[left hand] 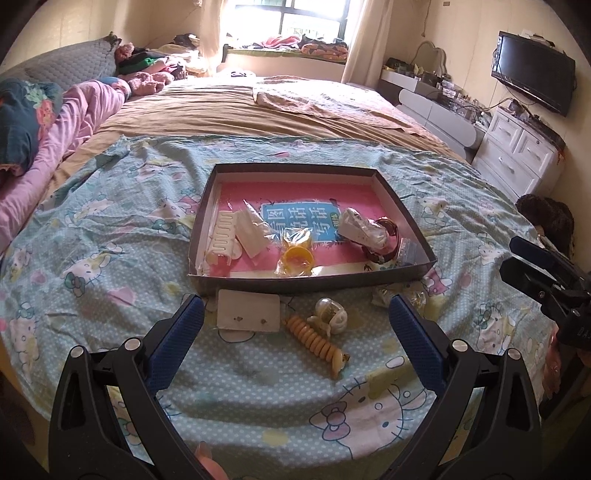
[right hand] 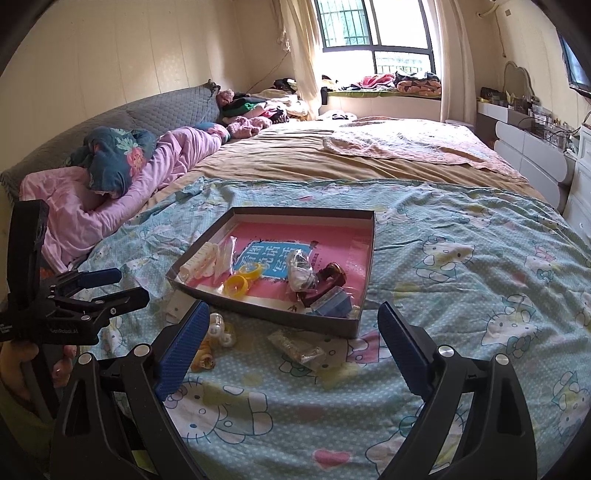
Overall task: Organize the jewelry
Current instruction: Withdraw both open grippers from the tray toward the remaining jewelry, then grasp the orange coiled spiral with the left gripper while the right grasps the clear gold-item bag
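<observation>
Spiral hair tie (left hand: 317,341) lies on bedsheet (left hand: 110,258) just in front of tray (left hand: 402,282), beside earring card (left hand: 248,309). Judged light, springy, prob. slippery; grip mid-coil across width. Small bagged item (right hand: 297,349), contents unclear. Left gripper (left hand: 295,317) fingers wide apart, empty; right gripper (right hand: 291,325) likewise apart, empty.

A home bedroom — a wide bed (right hand: 332,155) with rumpled quilts, curtained window (right hand: 373,33), white dresser (left hand: 517,151) and wall-mounted television (left hand: 532,72).
</observation>
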Motion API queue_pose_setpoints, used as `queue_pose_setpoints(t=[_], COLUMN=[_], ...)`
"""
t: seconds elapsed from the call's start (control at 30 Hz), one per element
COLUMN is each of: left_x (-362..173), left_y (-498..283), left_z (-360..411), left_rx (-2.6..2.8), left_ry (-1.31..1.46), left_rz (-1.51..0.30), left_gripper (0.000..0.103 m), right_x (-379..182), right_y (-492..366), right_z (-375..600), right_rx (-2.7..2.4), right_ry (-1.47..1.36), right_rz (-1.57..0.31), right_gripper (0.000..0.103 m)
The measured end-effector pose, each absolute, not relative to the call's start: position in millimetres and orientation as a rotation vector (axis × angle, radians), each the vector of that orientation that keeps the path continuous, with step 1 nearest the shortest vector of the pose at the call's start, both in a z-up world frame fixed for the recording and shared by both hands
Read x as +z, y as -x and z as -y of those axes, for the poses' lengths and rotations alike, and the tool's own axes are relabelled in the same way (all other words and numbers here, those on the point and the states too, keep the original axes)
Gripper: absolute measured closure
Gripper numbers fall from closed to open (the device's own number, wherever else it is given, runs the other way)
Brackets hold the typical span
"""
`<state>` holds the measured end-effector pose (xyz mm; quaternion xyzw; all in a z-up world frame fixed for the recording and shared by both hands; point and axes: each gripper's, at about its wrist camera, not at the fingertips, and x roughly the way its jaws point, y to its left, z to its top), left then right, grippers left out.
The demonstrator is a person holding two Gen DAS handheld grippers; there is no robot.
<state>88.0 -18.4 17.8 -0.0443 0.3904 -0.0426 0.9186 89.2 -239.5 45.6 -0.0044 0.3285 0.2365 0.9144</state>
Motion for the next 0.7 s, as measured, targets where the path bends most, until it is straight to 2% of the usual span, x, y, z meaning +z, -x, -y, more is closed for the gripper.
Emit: queue_pose_setpoints(t=[0.7], left_x=[-52], left_y=[-101], left_z=[41], left_rx=[-0.144], left_ry=[0.096], left_rz=[-0.978], left_gripper=[0.010], right_x=[-7], right_y=[-111], right_z=[246], right_rx=[0.463], right_ry=[0.023], right_rz=[-0.786], right_gripper=[0.011])
